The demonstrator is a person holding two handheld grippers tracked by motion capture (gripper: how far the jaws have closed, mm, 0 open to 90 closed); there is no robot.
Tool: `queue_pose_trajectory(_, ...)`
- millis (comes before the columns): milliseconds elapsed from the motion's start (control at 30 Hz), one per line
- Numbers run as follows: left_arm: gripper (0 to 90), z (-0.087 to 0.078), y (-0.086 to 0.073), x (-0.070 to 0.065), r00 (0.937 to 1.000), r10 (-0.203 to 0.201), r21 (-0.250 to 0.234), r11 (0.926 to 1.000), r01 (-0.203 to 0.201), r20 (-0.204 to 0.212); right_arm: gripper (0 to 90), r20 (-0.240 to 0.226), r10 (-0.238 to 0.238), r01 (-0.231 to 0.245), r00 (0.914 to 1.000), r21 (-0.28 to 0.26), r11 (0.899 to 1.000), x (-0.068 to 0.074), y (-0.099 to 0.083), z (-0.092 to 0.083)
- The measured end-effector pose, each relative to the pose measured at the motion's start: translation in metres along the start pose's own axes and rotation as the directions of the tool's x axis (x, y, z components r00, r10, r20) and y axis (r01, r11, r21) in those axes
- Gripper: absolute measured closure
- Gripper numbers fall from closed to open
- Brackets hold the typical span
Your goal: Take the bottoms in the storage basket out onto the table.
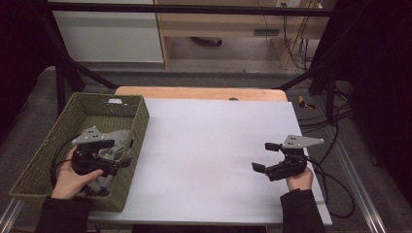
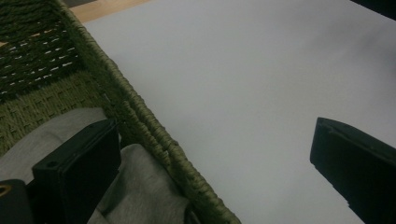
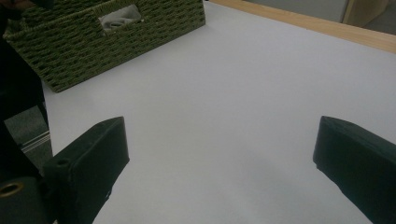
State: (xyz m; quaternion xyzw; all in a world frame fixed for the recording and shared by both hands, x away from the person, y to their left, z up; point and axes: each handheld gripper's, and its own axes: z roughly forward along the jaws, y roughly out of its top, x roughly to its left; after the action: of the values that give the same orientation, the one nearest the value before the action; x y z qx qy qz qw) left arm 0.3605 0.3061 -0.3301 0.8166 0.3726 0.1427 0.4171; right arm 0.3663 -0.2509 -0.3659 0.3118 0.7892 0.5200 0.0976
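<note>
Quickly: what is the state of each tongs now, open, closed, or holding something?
Left tongs: open, straddling the wall of the green basket, one jaw on the grey cloth, not clamped.
Right tongs: open, holding nothing.

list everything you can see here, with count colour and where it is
woven basket: 1, olive green, left edge of the table, partly overhanging it
cloth: 1 bundle, grey, inside the basket at its near right side, draped against the wall
white sheet: 1, white, covering most of the table top
wooden table: 1, light wood, its far edge showing beyond the sheet
cables: several, black, on the floor right of the table
cabinet: 1, white, on the floor behind the table
left gripper: 1, black with a grey plate, over the basket's right wall, jaws open, one inside on the cloth and one outside
right gripper: 1, black with a grey plate, over the sheet at right, jaws open, holding nothing
hands: 2, dark sleeves, near edge
</note>
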Motion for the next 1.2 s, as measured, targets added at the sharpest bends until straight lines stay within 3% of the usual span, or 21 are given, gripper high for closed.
queue_pose_trajectory(367, 1.9, -0.009, -0.004, 0.008, 0.9997, -0.013, 0.004, 0.9999, 0.013, -0.021, 3.9, 0.003, -0.001, 0.001, 1.0000, 0.004, 1.000, 0.000, 0.000, 0.001)
queue_pose_trajectory(733, 2.4, -0.017, -0.010, 0.022, 0.9972, -0.029, 0.023, 0.9993, 0.031, -0.069, 4.0, 0.006, -0.003, 0.003, 1.0000, 0.006, 1.000, 0.000, 0.000, 0.001)
queue_pose_trajectory(1200, 2.8, -0.011, -0.026, 0.044, 0.9890, -0.065, 0.093, 0.9926, 0.078, -0.133, 4.0, 0.004, -0.004, 0.004, 1.0000, 0.010, 1.000, 0.000, 0.000, 0.002)
